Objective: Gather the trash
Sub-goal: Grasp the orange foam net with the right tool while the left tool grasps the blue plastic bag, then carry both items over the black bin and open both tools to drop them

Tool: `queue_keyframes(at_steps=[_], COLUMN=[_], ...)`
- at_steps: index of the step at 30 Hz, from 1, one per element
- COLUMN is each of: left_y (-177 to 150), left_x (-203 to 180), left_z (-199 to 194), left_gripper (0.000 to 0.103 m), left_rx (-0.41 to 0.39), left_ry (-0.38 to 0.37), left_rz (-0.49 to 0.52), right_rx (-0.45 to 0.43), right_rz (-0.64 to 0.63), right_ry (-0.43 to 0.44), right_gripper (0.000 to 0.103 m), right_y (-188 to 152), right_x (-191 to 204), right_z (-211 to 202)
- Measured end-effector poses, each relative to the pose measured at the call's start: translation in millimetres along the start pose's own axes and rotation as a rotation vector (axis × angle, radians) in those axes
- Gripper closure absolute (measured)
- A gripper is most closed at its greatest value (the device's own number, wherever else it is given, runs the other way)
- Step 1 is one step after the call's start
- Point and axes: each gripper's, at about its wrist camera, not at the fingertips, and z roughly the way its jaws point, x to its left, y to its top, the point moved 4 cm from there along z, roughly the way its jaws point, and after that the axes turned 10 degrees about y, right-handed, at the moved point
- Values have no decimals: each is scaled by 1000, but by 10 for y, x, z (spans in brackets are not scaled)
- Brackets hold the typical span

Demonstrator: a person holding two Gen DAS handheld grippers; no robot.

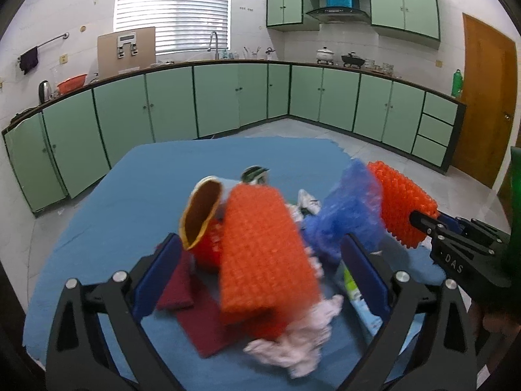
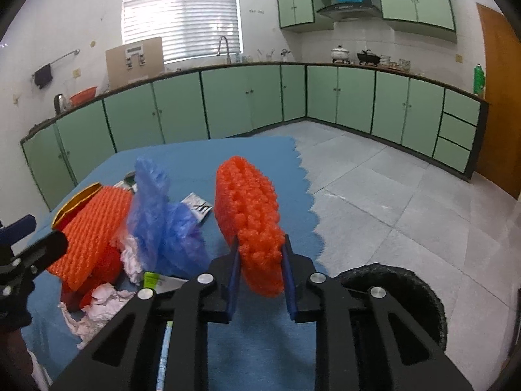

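A pile of trash lies on the blue table cloth [image 1: 130,176]: an orange foam net sleeve [image 1: 263,254], an orange cup [image 1: 202,215], a crumpled blue plastic bag [image 1: 348,208], pink tissue [image 1: 293,348] and dark red pads [image 1: 189,293]. My left gripper [image 1: 260,260] is open, its jaws wide apart around the pile. My right gripper [image 2: 260,257] is shut on a second orange foam net [image 2: 250,221] and holds it above the table's right side; it also shows in the left wrist view [image 1: 403,208]. A black-lined bin [image 2: 400,296] stands below on the right.
A white wrapper [image 2: 198,207] and a green-labelled packet [image 2: 159,282] lie by the pile. Green kitchen cabinets [image 1: 228,97] run along the far walls, with a grey tiled floor [image 2: 390,189] between them and the table. A wooden door [image 1: 485,97] is at the right.
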Motion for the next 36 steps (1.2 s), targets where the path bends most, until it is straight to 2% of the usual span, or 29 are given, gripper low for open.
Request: queue_keyframes(at_steps=[4, 12, 18, 21, 26, 27, 29, 36], left_y=[79, 193, 199, 169, 99, 93, 107, 255], left_x=[-215, -736, -994, -1010, -1065, -1068, -1060, -1046], left_z=[61, 202, 372, 480, 662, 670, 661, 474], left_gripper=[21, 21, 23, 38, 79, 81, 91, 97], left_rx=[5, -3, 7, 37, 103, 105, 90, 15], left_ry=[-30, -73, -68, -70, -98, -101, -95, -124], left_rz=[-5, 20, 44, 53, 64, 62, 63, 40], right_rx=[-17, -23, -17, -13, -11, -11, -13, -55], right_rz=[19, 27, 43, 31, 54, 55, 58, 69], right_ry=[-42, -97, -117, -124, -115, -115, -112, -123], right_gripper=[80, 80, 80, 80, 80, 80, 80, 80], right_y=[34, 83, 87, 45, 19, 13, 6, 65], right_x=[-192, -492, -667, -702, -734, -738, -750, -732], right_z=[-114, -177, -150, -129, -83, -88, -97, -245])
